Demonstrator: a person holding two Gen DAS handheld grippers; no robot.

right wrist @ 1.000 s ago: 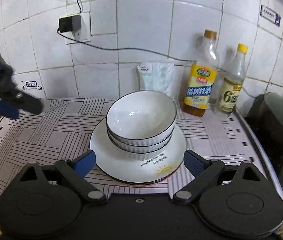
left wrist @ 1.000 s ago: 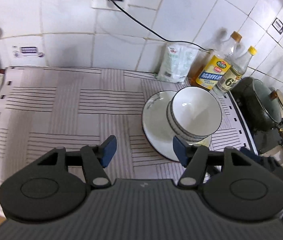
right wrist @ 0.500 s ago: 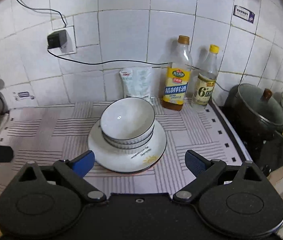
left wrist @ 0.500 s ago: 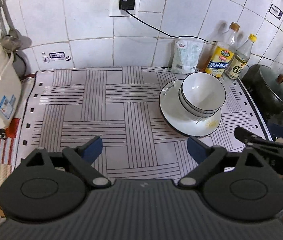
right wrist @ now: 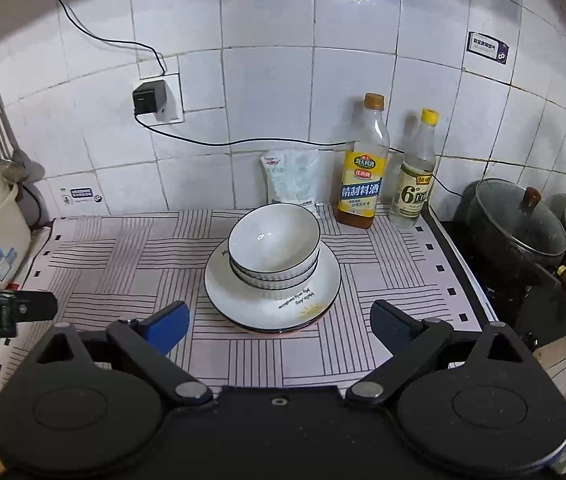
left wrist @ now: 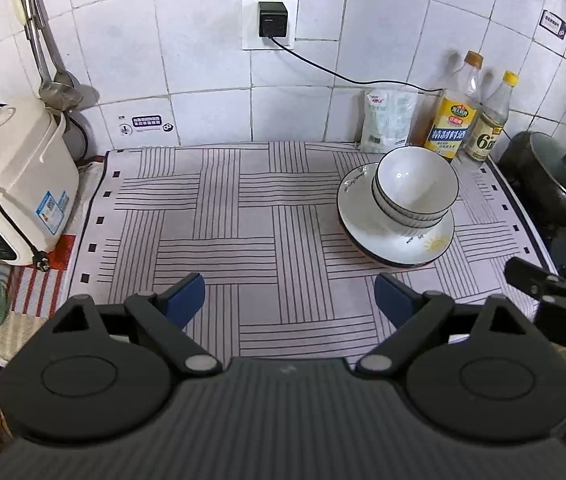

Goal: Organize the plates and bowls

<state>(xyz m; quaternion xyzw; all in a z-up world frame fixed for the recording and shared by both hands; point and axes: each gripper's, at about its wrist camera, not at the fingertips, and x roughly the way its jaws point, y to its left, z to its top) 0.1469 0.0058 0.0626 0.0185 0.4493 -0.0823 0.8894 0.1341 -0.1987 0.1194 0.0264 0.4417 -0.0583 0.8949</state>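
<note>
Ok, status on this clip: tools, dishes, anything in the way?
Both tools open, empty: left, right. Bowls stacked on plates, untouched on the mat. Path to the stack unobstructed; bottles behind it.

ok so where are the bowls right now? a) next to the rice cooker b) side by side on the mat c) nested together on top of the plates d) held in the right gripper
c: the bowls sit nested one inside the other on the stacked plates on the striped mat, while the right gripper and left gripper are both open and holding nothing.
</note>
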